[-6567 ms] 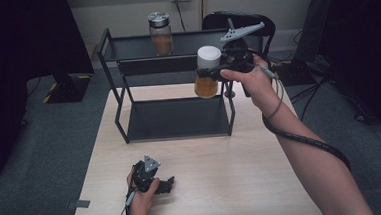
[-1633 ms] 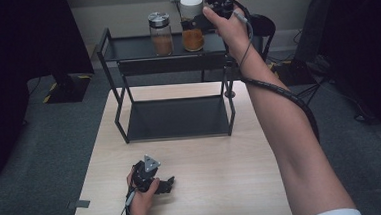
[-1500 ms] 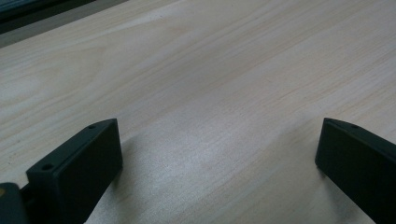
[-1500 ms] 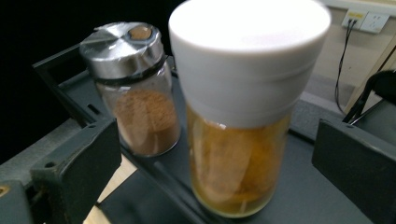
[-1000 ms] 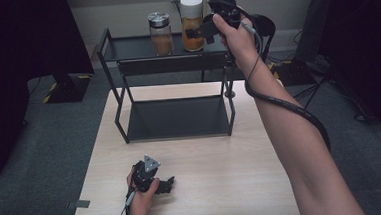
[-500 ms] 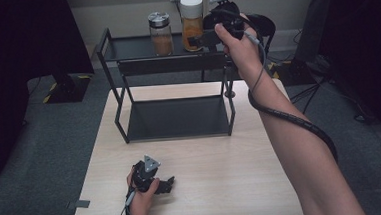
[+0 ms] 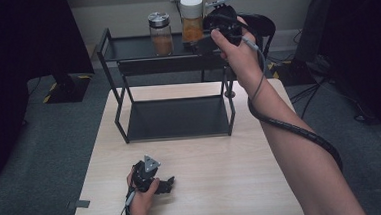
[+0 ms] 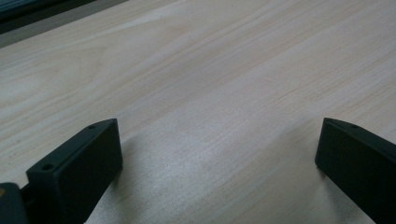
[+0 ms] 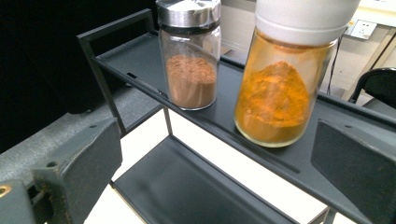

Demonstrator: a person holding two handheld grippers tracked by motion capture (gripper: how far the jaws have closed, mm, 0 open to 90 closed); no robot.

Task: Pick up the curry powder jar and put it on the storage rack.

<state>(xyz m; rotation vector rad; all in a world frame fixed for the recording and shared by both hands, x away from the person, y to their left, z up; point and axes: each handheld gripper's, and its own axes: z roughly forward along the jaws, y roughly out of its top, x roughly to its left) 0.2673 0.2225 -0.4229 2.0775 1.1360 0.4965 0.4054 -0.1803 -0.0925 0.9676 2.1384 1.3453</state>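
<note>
A black two-tier rack (image 7: 130, 48) stands at the far side of the wooden table (image 7: 232, 170). On its top shelf (image 9: 135, 58) a silver-lidded jar of brown powder (image 7: 160, 35) (image 9: 189, 70) stands upright to the left of a white-lidded jar of orange powder (image 7: 192, 19) (image 9: 285, 88). My right gripper (image 7: 205, 35) (image 9: 217, 133) is held up just right of the white-lidded jar, open, with the jar a little beyond its jaws and untouched. My left gripper (image 7: 167, 183) (image 8: 218, 127) rests on the table near the front edge, open, with bare wood between its jaws.
The rack's lower shelf (image 7: 179, 118) (image 9: 187, 186) carries nothing. A dark chair (image 7: 261, 25) stands behind the rack at the right, and a wall socket (image 9: 363, 29) is on the wall behind. Grey carpet surrounds the table.
The right gripper carried the white-lidded jar from in front of the rack up onto the top shelf beside the other jar, let go and drew back slightly. The left gripper stayed still.
</note>
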